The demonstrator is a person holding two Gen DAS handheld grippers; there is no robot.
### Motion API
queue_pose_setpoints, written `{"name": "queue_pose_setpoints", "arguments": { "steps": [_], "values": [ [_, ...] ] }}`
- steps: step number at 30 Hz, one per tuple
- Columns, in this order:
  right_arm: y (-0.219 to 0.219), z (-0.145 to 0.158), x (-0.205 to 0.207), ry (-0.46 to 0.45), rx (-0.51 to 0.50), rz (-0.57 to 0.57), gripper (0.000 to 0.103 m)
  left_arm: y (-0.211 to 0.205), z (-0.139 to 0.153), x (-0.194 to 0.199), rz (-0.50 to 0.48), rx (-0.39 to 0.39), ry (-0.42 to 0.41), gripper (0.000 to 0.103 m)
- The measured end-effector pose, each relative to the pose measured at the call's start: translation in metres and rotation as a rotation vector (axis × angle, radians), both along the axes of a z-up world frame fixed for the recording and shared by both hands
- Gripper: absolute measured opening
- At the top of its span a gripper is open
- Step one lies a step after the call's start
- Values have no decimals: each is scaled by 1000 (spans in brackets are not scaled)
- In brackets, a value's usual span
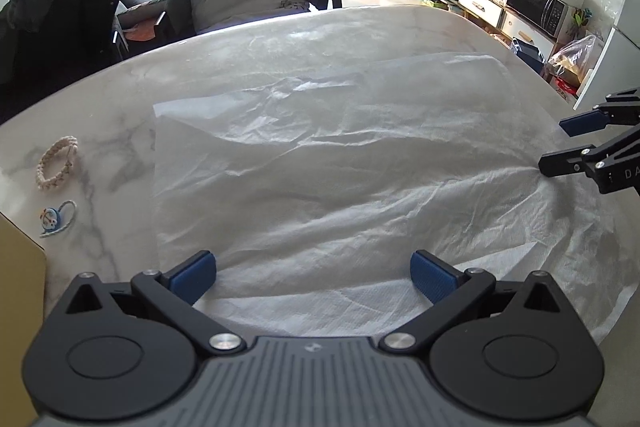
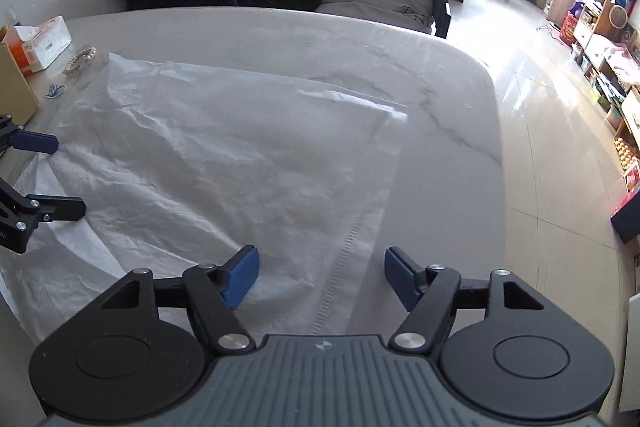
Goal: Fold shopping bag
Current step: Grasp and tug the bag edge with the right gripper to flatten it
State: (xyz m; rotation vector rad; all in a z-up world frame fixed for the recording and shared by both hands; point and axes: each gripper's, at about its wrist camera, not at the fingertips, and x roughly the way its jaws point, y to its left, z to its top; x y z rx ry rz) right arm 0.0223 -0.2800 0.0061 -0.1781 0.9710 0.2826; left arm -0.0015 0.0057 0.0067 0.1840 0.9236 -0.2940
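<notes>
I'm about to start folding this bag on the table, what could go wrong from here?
1. Both grippers, left gripper and right gripper, are open over the thin, wrinkled shopping bag; a pinch may catch only one layer.
2. The bracelet lies just beside the bag's edge and could get swept along.

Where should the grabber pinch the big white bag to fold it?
Best guess: pinch the near edge of the white plastic bag, by the seamed strip, coming down from above at the table's near side. The bag lies flat and thin, so only an edge gives open jaws something to pinch. The right gripper already hangs open there.
</notes>
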Motion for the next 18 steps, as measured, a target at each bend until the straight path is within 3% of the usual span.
{"name": "queue_pose_setpoints", "arguments": {
  "steps": [6, 12, 18],
  "values": [
    [0, 8, -9, 10, -17, -12, 67, 0, 0, 1, -2, 1, 0, 103],
    [18, 25, -42, -40, -32, 103, 67, 0, 1, 1, -3, 1, 3, 103],
    [33, 26, -71, -28, -50, 186, 67, 0, 2, 0, -4, 2, 5, 103]
  ]
}}
